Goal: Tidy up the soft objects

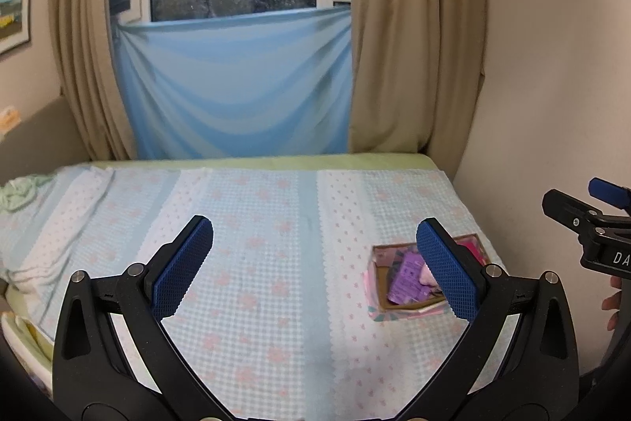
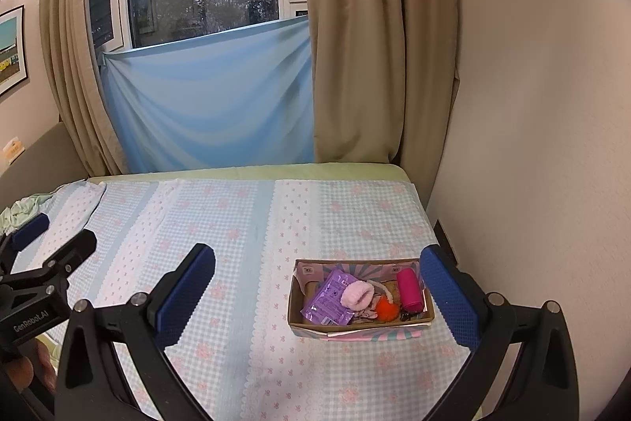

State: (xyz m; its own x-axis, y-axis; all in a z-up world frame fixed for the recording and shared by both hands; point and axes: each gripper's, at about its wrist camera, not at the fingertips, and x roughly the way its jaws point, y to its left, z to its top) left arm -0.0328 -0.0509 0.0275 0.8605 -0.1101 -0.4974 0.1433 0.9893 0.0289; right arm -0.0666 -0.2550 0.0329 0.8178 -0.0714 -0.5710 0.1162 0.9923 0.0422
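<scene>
Both grippers hovering, jaws wide, holding nothing.
Soft items sitting in box (image 2: pixel 361 326) on bed (image 2: pixel 236 263); looking nearly done.

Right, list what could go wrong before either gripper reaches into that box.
1. The box sits near the bed's wall-side edge; a nudge might push it off.
2. The purple packet, pink scrunchie, orange pompom and magenta tube lie packed together, so the open right hand-held gripper may pinch two at once.
3. The left hand-held gripper, also open, has its finger blocking part of the box.
</scene>
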